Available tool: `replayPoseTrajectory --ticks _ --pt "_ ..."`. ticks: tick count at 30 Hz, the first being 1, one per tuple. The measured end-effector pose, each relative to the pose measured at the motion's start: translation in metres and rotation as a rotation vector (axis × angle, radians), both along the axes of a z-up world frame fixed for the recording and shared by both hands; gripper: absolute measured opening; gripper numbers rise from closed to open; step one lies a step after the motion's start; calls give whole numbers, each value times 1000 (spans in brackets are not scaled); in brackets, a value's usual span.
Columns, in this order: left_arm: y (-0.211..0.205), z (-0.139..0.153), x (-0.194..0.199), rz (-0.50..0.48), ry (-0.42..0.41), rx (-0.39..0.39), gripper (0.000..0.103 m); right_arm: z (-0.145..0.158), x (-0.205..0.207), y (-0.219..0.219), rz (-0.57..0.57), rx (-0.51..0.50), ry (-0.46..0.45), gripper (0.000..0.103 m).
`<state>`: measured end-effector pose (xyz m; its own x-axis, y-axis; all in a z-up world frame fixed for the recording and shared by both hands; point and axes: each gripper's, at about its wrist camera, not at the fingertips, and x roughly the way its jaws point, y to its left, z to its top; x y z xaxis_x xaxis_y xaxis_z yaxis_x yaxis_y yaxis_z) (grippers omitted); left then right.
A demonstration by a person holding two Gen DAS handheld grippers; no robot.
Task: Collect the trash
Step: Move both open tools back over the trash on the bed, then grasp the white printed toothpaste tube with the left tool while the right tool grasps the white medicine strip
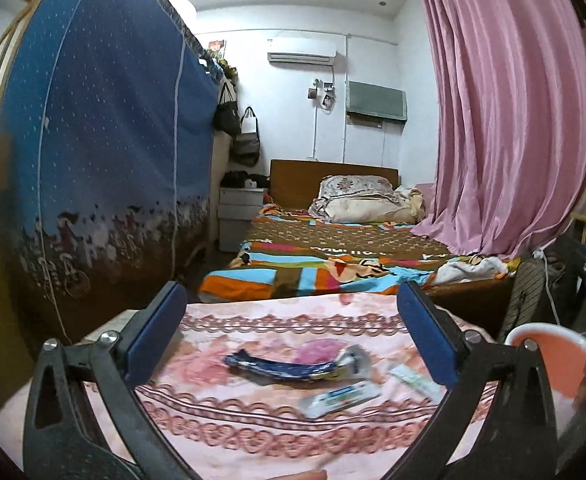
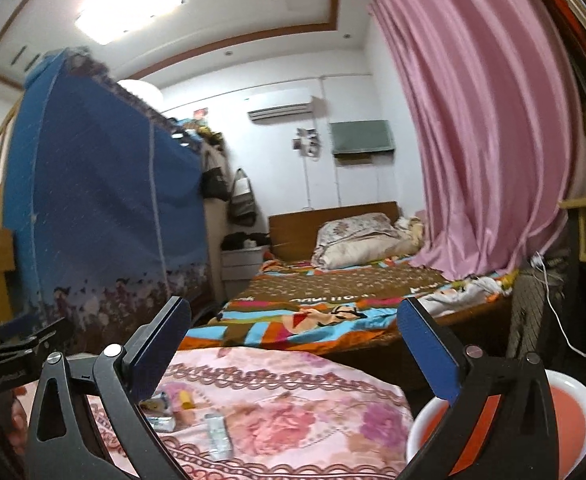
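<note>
A pink floral cloth (image 1: 253, 432) covers the surface before me, with trash lying on it. In the left wrist view a crumpled dark blue wrapper (image 1: 281, 366), a white and blue packet (image 1: 337, 400) and a small white tube (image 1: 415, 380) lie below my left gripper (image 1: 291, 304), which is open and empty. A salmon-pink bin with a white rim (image 1: 549, 356) stands at the right. In the right wrist view my right gripper (image 2: 293, 320) is open and empty above the cloth (image 2: 313, 420). Small wrappers (image 2: 161, 420) and a clear packet (image 2: 217, 436) lie near its left finger. The bin (image 2: 565, 420) sits behind its right finger.
A bed with a striped colourful blanket (image 1: 333, 256) lies beyond the cloth. A tall blue fabric wardrobe (image 1: 105, 152) stands on the left and a pink curtain (image 1: 509, 120) hangs on the right. My left gripper's frame (image 2: 17, 344) shows at the right view's left edge.
</note>
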<state>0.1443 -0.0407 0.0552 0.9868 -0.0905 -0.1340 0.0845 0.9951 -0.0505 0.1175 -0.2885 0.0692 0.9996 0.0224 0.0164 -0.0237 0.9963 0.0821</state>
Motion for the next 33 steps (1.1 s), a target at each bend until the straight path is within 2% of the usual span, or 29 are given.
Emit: replayPoseTrajectory --ticks 4,7,10,14,16,17,19,21,23,29,33 --pt "11 -4 5 -10 23 -13 92 -7 12 15 23 -56 46 103" --pt "17 -5 18 -69 107 -10 92 -14 27 27 32 -100 114 103" --pt "15 -14 30 -100 187 46 91 -22 44 32 61 -112 208 103" --pt "12 -27 50 -185 325 36 81 -31 65 32 67 -107 324 102" --pt "11 -32 56 -210 369 27 72 -37 75 30 71 -95 394 93" --pt "9 -36 61 -227 404 26 66 -41 81 30 76 -89 441 84" --pt "3 -43 67 -241 460 42 58 -48 89 28 99 -79 514 75" --pt "-2 -51 71 -280 514 53 47 -53 94 27 122 -69 567 61" --pt "-5 -55 74 -305 548 65 44 -57 96 29 158 -65 603 56" --pt "-14 -61 80 -378 603 93 37 -67 98 46 231 -125 682 53" --pt "-26 -69 88 -413 664 139 33 -73 103 56 257 -171 727 52"
